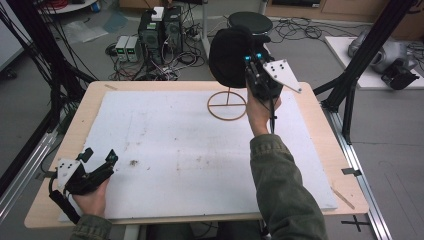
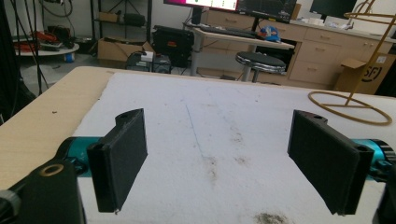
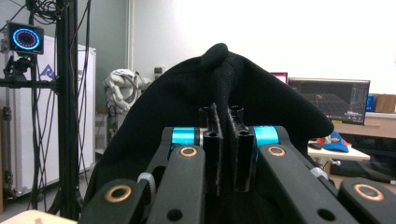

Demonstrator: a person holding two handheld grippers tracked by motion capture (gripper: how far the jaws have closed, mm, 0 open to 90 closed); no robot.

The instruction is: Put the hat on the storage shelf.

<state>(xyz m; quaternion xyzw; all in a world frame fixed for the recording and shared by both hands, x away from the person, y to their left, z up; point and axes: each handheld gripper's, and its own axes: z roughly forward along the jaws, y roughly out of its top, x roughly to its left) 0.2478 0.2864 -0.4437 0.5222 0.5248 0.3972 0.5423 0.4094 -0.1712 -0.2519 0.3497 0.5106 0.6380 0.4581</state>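
Legible markings are few. In the left gripper view, a brown cardboard box (image 2: 362, 74) on the floor past the far right corner of the table carries dark printed letters reading "SF" inside a partly visible ring. In the right gripper view, a white cabinet (image 3: 46, 116) behind the black frame post bears blue lettering, cut off by the post; only a leading "R" can be made out.
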